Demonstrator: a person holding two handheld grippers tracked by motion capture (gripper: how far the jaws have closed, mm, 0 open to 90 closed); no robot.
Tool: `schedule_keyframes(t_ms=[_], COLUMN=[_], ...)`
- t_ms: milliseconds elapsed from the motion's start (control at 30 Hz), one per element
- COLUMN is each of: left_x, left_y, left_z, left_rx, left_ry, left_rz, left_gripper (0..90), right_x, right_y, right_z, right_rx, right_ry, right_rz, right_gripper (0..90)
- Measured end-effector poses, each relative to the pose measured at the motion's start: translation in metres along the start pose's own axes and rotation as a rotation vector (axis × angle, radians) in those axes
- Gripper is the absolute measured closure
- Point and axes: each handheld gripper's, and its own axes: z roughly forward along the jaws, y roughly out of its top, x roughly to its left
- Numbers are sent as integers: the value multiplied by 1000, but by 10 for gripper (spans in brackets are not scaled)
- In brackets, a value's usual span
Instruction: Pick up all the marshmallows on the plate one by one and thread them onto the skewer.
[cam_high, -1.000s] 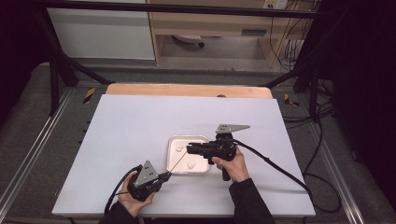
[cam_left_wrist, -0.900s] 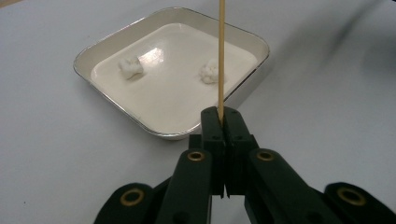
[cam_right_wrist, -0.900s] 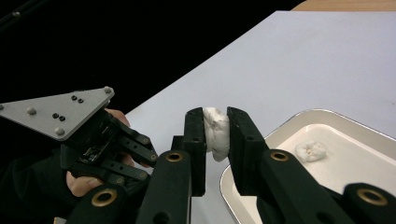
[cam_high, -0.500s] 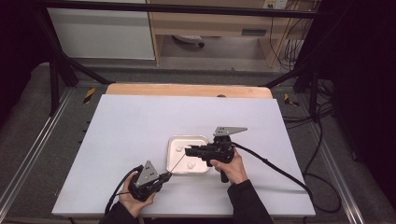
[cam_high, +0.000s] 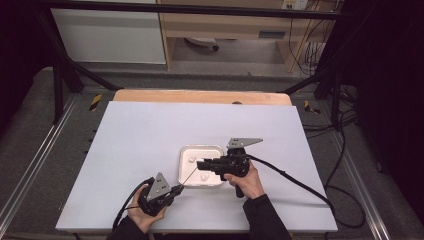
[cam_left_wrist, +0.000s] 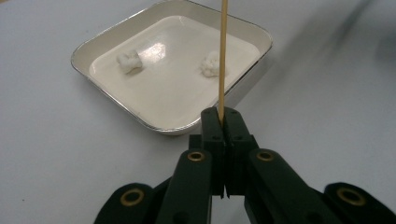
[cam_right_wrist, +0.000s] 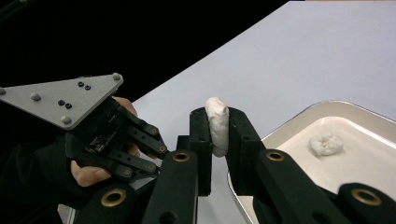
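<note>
— How far along is the skewering looking?

— Early, I'd judge. The left gripper (cam_left_wrist: 223, 122) is pinching a thin, pale wooden skewer (cam_left_wrist: 222, 60) between its pressed-together jaws, and the stick is pointing up over the shallow, square, white-enamelled metal tray (cam_left_wrist: 112, 100). Nothing is sitting on the stick yet.

— And the other hand?

— The right gripper (cam_right_wrist: 217, 133) is squeezing a soft white lump of marshmallow-like food (cam_right_wrist: 217, 125) between its jaws, holding it just off the tray's near edge, facing the left gripper.

— What is remaining in the tray?

— Two more small white pieces (cam_left_wrist: 129, 60) are lying on its floor, apart from each other. In the high view the skewer's tip (cam_high: 191, 174) is reaching toward the right gripper (cam_high: 202, 164) over the tray.

— So what is left?

— Pushing the held lump onto the skewer, then probably the two others.
</note>
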Motion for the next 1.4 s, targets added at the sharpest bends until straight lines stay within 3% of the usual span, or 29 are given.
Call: schedule_keyframes(t_ms=[933, 1000, 1033, 1067, 1100, 1133, 1167, 1300, 1400], left_x=[0, -2, -2, -5, -9, -7, -2, 1, 0], left_y=[1, 2, 5, 13, 17, 14, 9, 7, 8], left_z=[1, 1, -1, -3, -1, 1, 0, -4, -1], left_rx=[-3, -14, -64, -80, -67, -59, -74, -82, -76], left_ry=[8, -1, -30, -4, 48, 48, 8, 7, 5], left_rz=[3, 1, -16, 9, 54, 29, -14, -25, -20], left_gripper=[893, 893, 894, 893, 893, 893, 893, 892, 892], right_x=[0, -1, -1, 0, 2, 5, 6, 4, 5], right_y=[-7, -9, -9, -13, -21, -27, -29, -29, -28], right_z=[5, 6, 8, 15, 27, 36, 40, 44, 41], right_rx=[-1, 0, 3, 78, 121, 118, 112, 90, 96], right_ry=[21, 23, 28, 41, 69, 63, 47, 67, 38], right_rz=[9, 8, 14, 10, 11, -7, -10, 3, -7], right_gripper=[835, 835, 833, 829, 829, 829, 824, 811, 793])
